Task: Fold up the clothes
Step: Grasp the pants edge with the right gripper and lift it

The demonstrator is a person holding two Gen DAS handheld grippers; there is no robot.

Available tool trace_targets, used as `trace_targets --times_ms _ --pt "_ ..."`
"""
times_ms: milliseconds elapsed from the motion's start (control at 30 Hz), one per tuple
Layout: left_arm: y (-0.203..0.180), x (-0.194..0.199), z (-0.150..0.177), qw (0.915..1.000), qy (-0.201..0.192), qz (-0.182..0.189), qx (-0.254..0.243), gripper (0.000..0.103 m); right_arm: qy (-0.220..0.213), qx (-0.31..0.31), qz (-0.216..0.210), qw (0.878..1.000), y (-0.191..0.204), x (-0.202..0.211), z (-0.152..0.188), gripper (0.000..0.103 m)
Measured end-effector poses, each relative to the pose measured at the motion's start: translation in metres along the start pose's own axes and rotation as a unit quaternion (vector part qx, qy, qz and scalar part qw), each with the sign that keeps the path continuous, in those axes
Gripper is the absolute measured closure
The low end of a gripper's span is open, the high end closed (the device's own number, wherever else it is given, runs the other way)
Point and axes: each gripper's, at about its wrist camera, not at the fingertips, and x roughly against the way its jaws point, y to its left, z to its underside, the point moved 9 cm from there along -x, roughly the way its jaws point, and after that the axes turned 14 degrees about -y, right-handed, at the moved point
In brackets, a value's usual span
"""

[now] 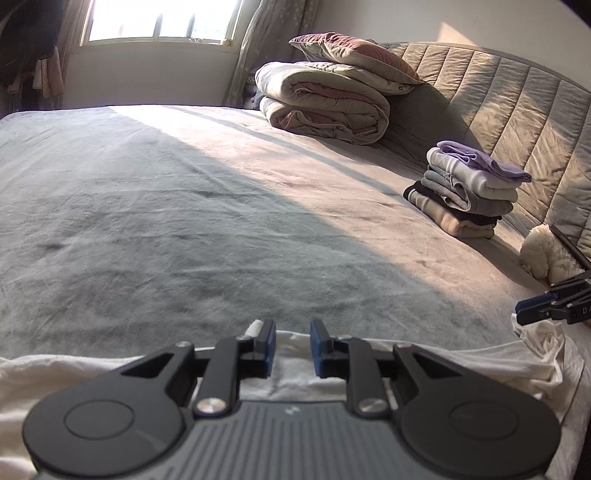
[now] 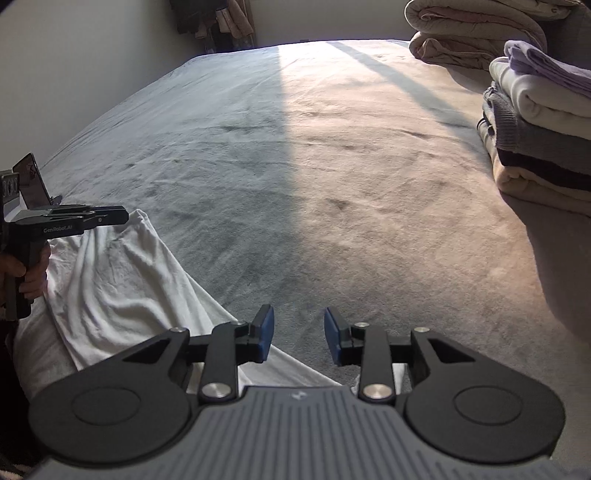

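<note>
White cloth: a white cloth (image 2: 110,280) lies wrinkled on the near edge of the bed, below both grippers. One end is bunched up at the right side in the left wrist view (image 1: 546,354).
Left gripper: the left gripper (image 1: 291,347) hangs just above the white cloth. Its blue pads are a little apart and nothing is pinched between them.
Right gripper: the right gripper (image 2: 299,336) has its blue pads apart too. Only grey blanket shows in the gap, so it holds nothing.
Hand: a hand (image 2: 29,273) holds the left gripper's black handle.
Writing: the side of the left gripper says "GenRobot.AI" in small white letters (image 2: 62,229).
Bed: a big bed with a grey fuzzy blanket (image 1: 184,221), half in sun and half in shade.
Pile of clothes: a neat pile of folded clothes (image 1: 465,192) sits by the padded headboard (image 1: 517,96), with a purple one on top.
Quilt: a rolled quilt (image 1: 325,107) with a pillow (image 1: 354,55) on it sits farther back.
Window: a bright window (image 1: 162,18) is behind the bed.
</note>
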Motion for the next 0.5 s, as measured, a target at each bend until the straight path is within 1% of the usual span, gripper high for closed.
trace_targets --times_ms 100,167,200,267,333,367,400,433,500 --pt "-0.026 0.003 0.001 0.9994 0.0 0.034 -0.011 0.081 -0.003 -0.001 0.023 1.0 -0.016 0.011 0.004 0.068" --pt "-0.049 0.005 0.004 0.9975 0.006 0.069 -0.015 0.08 -0.002 -0.002 0.038 0.999 -0.025 0.014 0.009 0.068" --pt "-0.06 0.006 0.007 0.9958 0.012 0.09 -0.009 0.075 0.0 -0.002 0.051 0.999 -0.03 0.014 0.012 0.068" --pt "-0.079 0.007 0.014 0.9909 0.028 0.131 0.011 0.069 0.008 -0.01 0.081 0.997 -0.041 0.01 0.02 0.068" --pt "-0.1 0.009 0.023 0.9846 0.042 0.169 0.017 0.069 0.02 -0.018 0.098 0.995 -0.049 0.005 0.029 0.068" --pt "-0.112 0.011 0.027 0.9809 0.049 0.187 0.018 0.069 0.015 -0.016 0.099 0.995 -0.049 0.005 0.031 0.069" --pt "-0.123 0.013 0.032 0.9768 0.056 0.206 0.019 0.069 0.006 -0.014 0.1 0.995 -0.049 0.007 0.031 0.079" --pt "-0.133 0.015 0.036 0.9733 0.062 0.221 0.015 0.069 -0.002 -0.013 0.1 0.995 -0.049 0.009 0.03 0.098" --pt "-0.149 0.019 0.044 0.9679 0.072 0.241 -0.003 0.069 -0.022 -0.023 0.11 0.993 -0.051 0.019 0.026 0.1"
